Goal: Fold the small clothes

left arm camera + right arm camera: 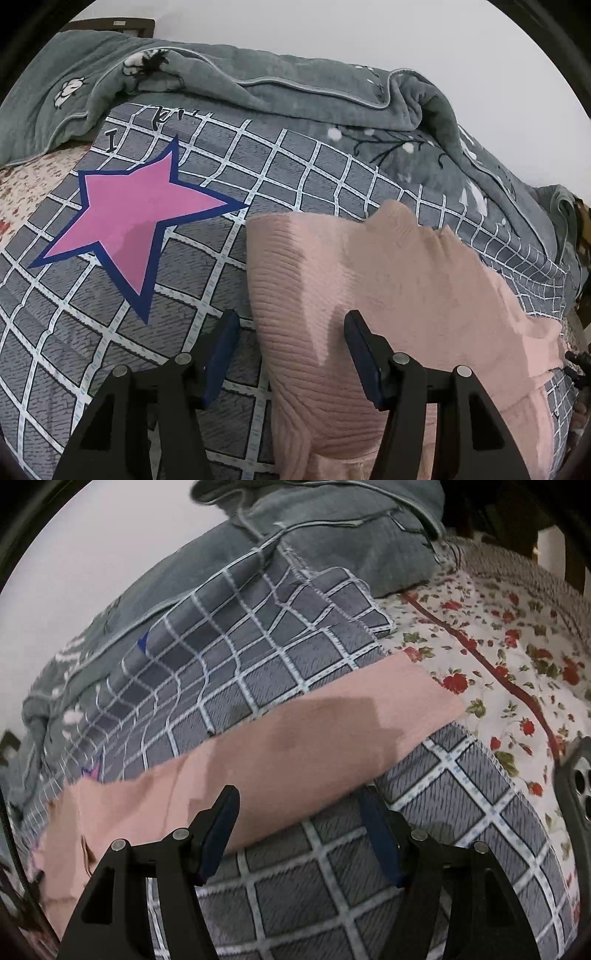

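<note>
A pale pink ribbed knit garment [369,280] lies flat on a grey checked blanket [110,350] on a bed. In the left wrist view my left gripper [291,328] hovers over the garment's left edge, jaws apart, nothing pinched between the blue pads. In the right wrist view the same pink garment [295,738] runs as a long band across the blanket [314,886]. My right gripper [299,805] stands open just over the band's near edge, and its pads press on nothing.
A large pink star [140,218] is printed on the blanket. A rumpled grey-green quilt [258,77] is heaped along the far side. A floral sheet [498,657] shows at the right, with a phone in a dark case [580,779] on it.
</note>
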A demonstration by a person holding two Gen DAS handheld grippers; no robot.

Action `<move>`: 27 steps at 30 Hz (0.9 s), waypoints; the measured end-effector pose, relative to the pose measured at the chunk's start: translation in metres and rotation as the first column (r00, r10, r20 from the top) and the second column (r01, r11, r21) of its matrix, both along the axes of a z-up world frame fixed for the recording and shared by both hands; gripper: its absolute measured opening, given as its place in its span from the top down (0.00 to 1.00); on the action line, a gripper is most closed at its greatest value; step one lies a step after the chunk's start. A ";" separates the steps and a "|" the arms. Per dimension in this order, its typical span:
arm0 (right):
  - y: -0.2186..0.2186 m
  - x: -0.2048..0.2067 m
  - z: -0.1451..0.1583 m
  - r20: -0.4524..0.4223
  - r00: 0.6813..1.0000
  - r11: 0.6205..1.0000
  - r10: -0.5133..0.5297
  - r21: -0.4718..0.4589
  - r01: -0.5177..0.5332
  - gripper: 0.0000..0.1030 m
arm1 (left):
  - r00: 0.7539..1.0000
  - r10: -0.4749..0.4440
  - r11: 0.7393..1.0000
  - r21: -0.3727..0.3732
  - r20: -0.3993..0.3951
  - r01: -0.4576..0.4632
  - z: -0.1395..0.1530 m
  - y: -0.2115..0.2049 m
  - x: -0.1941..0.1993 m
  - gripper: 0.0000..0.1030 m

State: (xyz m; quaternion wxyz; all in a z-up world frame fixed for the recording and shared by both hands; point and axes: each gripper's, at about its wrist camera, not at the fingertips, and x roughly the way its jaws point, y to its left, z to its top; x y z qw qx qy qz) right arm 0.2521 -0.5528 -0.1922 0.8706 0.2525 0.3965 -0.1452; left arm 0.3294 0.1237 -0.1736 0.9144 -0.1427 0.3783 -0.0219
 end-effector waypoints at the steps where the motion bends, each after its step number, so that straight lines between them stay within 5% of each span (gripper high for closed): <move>1: -0.004 0.001 -0.001 0.006 1.000 1.000 -0.007 0.008 0.007 0.35 | 1.000 0.000 1.000 -0.003 0.001 0.000 0.000 0.001 0.000 0.45; 6: -0.021 0.004 -0.001 0.016 0.996 0.996 -0.086 0.020 0.085 0.49 | 1.000 0.000 1.000 -0.003 0.001 0.000 0.000 0.001 0.000 0.45; 8: -0.024 0.006 0.000 0.005 0.994 0.994 -0.110 -0.016 0.110 0.73 | 1.000 0.002 1.000 -0.006 0.001 -0.002 0.000 0.001 0.000 0.45; 9: -0.024 0.007 0.001 0.006 0.994 0.994 -0.106 -0.030 0.106 0.94 | 1.000 0.003 1.000 -0.008 0.002 -0.003 0.001 0.002 0.000 0.45; 13: -0.010 0.003 0.020 0.057 0.994 0.985 -0.090 -0.142 0.097 0.94 | 1.000 0.011 1.000 -0.020 0.009 -0.011 0.002 0.005 -0.003 0.45; 19: 0.057 0.001 0.085 0.145 0.989 0.914 -0.014 -0.400 0.071 0.94 | 0.999 0.030 0.996 -0.090 0.023 -0.028 0.007 0.016 -0.007 0.40; 27: 0.229 0.021 0.157 0.222 0.941 0.842 0.257 -0.529 -0.105 0.94 | 0.997 0.057 0.979 -0.201 0.058 -0.045 0.018 0.039 -0.017 0.30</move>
